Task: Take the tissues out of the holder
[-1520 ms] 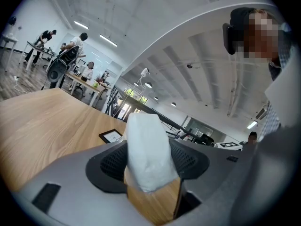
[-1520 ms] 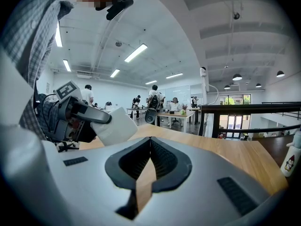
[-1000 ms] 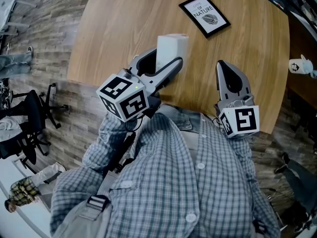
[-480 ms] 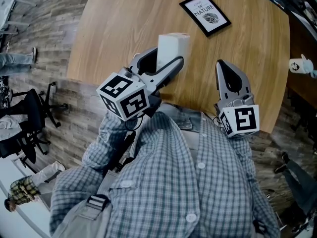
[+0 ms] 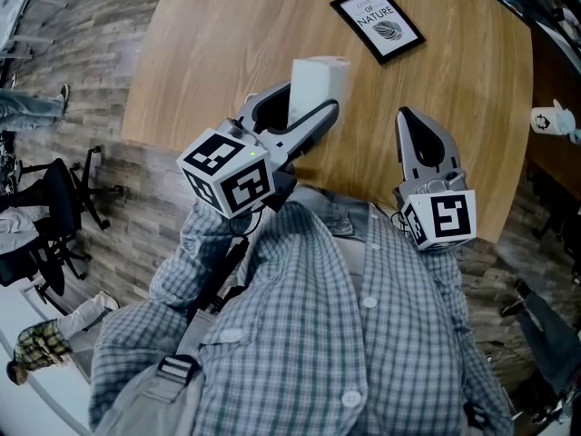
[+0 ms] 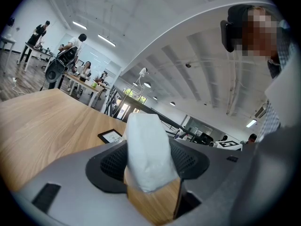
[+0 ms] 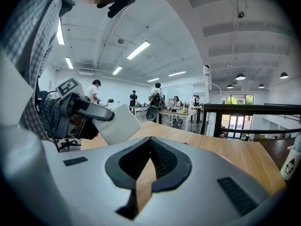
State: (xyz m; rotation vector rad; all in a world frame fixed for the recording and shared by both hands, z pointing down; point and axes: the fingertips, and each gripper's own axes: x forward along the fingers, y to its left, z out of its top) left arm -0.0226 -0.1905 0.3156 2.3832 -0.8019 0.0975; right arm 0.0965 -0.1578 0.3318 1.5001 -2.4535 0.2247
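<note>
Head view, looking steeply down at a round wooden tabletop (image 5: 227, 34).

Left gripper (image 5: 313, 98): at about 11 o'clock from picture centre, pointing toward 1 o'clock. Jaws stand wide apart and are closed on a white tissue pack (image 5: 318, 75). In the left gripper view the pack fills the gap, with a black pad against it on either side. In the right gripper view the pack is clear of the wood, carried at the jaw tips and tilted.

Right gripper (image 5: 404, 118): at about 2 o'clock from centre, pointing toward 12 o'clock, over the near edge of the tabletop. Its own view shows the jaw tips meeting, with only a thin slit lower down; nothing is between them. It is well apart from the left gripper and the pack.

Other items: a black-framed card (image 5: 377, 25) lies flat on the tabletop at 1 o'clock from the pack, well apart from it. A small white bottle (image 5: 550, 121) stands at 3 o'clock, at the picture's right edge. The person's checked shirt (image 5: 318, 334) fills the lower half of the view.
</note>
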